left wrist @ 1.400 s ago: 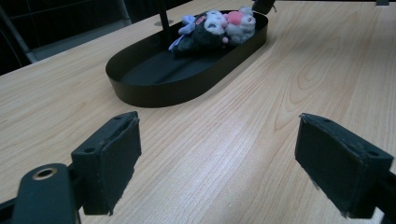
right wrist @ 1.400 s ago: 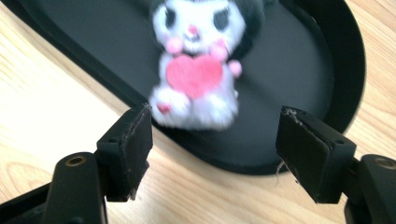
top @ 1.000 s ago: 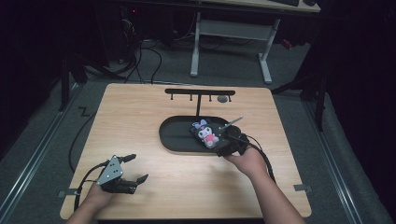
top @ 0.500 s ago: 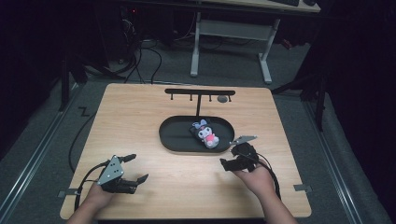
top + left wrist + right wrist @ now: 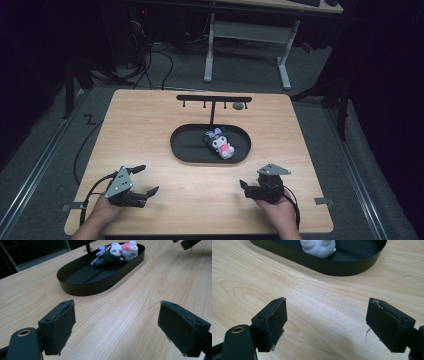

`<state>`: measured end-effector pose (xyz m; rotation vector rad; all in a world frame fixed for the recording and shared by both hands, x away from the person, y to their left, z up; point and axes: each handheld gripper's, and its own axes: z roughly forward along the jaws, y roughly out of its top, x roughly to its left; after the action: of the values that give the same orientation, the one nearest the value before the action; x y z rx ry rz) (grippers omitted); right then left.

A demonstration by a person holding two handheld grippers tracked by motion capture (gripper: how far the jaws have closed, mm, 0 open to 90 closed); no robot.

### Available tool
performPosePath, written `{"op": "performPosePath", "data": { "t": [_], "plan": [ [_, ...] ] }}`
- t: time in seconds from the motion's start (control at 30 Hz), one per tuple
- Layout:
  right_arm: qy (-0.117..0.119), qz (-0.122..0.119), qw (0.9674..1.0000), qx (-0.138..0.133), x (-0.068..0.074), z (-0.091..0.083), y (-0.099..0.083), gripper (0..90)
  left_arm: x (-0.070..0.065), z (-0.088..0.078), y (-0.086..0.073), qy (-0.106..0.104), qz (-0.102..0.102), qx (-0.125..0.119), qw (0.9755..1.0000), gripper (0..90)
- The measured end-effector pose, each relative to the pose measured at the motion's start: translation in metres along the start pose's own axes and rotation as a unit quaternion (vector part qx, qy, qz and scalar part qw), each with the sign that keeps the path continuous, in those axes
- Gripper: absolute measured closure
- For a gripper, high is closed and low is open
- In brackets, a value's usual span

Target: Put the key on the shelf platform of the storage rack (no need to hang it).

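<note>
A small plush toy (image 5: pixel 220 143), dark with a white face and pink body, lies in the right half of a black oval tray (image 5: pixel 187 150) at mid-table. My right gripper (image 5: pixel 254 182) hovers near the front right of the table, well short of the tray. Its jaws have just been opening, and bare wood lies between them (image 5: pixel 334 325). In the right gripper view the tray's rim (image 5: pixel 342 267) and the plush toy's white part (image 5: pixel 318 247) are just ahead. My left gripper (image 5: pixel 148 179) stands open at the front left, empty (image 5: pixel 117 327), facing the tray (image 5: pixel 82 287) and the plush toy (image 5: pixel 115 252).
A black T-shaped rack (image 5: pixel 212 100) with small hooks stands behind the tray, with a grey disc (image 5: pixel 238 106) beside it. Light wood stretches between both grippers and the tray. The other gripper's tip (image 5: pixel 187 243) sits at the top right of the left gripper view.
My right gripper has let go of the plush toy in the tray and drawn back toward the table's near right edge, jaws wider. The left gripper has stayed put.
</note>
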<state>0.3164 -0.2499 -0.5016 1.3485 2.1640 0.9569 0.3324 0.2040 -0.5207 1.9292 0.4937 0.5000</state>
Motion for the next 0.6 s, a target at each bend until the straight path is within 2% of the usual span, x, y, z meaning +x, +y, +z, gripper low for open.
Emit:
{"op": "performPosePath", "data": {
  "t": [0.17, 0.27, 0.3, 0.37, 0.6],
  "plan": [
    [-0.013, -0.008, 0.9988, -0.046, 0.006, -0.011, -0.021, 16.2, 0.000, 0.000, 0.000, 0.000, 0.003, 0.001, 1.0000, 15.4],
    [0.003, 0.015, 0.9975, -0.069, 0.005, -0.017, -0.028, 14.5, 0.000, 0.001, 0.000, 0.000, 0.002, 0.002, 1.0000, 15.4],
    [0.004, 0.016, 0.9972, -0.073, 0.005, -0.017, -0.029, 13.7, 0.000, 0.001, 0.001, 0.000, 0.002, 0.003, 1.0000, 15.4],
    [-0.008, 0.010, 0.9972, -0.074, 0.005, -0.015, -0.032, 13.3, 0.000, 0.002, 0.001, 0.002, 0.002, 0.005, 1.0000, 15.4],
    [-0.007, 0.021, 0.9967, -0.078, 0.004, -0.016, -0.033, 13.3, -0.001, 0.002, 0.001, 0.002, 0.006, 0.007, 1.0000, 15.4]
  ]
}}
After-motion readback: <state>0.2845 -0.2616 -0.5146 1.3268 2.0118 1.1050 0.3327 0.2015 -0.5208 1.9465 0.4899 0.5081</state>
